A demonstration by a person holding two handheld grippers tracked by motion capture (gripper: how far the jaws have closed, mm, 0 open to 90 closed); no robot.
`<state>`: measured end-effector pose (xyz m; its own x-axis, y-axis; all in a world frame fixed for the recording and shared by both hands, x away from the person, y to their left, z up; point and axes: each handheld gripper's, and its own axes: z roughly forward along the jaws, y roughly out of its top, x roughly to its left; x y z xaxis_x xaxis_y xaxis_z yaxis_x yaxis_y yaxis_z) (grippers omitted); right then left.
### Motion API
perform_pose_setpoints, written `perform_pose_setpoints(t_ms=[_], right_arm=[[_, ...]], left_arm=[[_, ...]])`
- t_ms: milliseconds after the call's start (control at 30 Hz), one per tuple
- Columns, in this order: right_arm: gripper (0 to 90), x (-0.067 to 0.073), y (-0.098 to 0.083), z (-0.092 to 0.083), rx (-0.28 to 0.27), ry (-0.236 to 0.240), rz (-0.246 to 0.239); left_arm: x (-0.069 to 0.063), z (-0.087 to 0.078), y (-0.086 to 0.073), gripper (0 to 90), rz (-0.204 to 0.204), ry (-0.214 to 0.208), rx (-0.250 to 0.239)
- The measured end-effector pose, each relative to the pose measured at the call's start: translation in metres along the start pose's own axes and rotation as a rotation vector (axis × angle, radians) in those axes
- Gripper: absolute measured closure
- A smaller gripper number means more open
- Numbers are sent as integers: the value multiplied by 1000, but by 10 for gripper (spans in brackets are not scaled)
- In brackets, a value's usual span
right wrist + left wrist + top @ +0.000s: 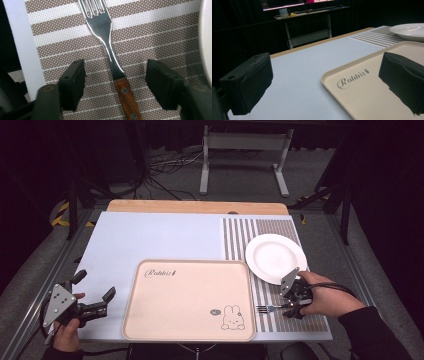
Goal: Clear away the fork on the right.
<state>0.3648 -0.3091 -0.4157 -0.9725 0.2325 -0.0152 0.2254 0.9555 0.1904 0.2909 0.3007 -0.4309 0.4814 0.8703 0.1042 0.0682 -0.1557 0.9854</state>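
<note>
Right tool poised over a fork on the striped mat, jaws spread to either side of it.

The fork (pixel 110 50) lay flat on the brown-and-white striped placemat (pixel 287 320), just right of the beige rabbit tray (pixel 187 320) and near the white plate (pixel 275 257), tines toward the tray. The right tool (pixel 115 80) straddled it where the steel neck met the riveted wooden handle, jaws wide apart and not touching it. The left tool (pixel 95 295) hung spread and empty over the tabletop (pixel 150 235) left of the tray. The fork looked stiff, light and thin; its polished steel would likely slip, so the wooden handle just behind the neck seemed the better grip, though lying so low it might need a firm, level pinch.
</note>
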Motion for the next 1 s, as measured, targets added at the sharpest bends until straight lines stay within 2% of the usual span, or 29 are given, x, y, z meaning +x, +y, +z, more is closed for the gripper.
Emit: perform_pose_setpoints(t_ms=[133, 233, 400, 500, 700, 800, 900, 1000], right_arm=[[455, -1, 0, -1, 35, 10, -10], [504, -2, 0, -2, 35, 0, -20], [647, -3, 2, -3, 73, -6, -62], [672, -4, 3, -2, 86, 1, -50], [750, -4, 5, -2, 118, 1, -98], [758, -3, 6, -2, 129, 2, -111], [766, -4, 8, -1, 142, 4, -154], [773, -3, 9, -1, 145, 8, -166]], left_arm=[[0, 0, 0, 0, 1, 0, -1], [0, 0, 0, 0, 0, 0, -1], [0, 0, 0, 0, 0, 0, 0], [0, 0, 0, 0, 0, 0, -1], [0, 0, 0, 0, 0, 1, -2], [0, 0, 0, 0, 0, 1, 0], [-1, 0, 0, 0, 2, -1, -2], [0, 0, 0, 0, 1, -1, 0]])
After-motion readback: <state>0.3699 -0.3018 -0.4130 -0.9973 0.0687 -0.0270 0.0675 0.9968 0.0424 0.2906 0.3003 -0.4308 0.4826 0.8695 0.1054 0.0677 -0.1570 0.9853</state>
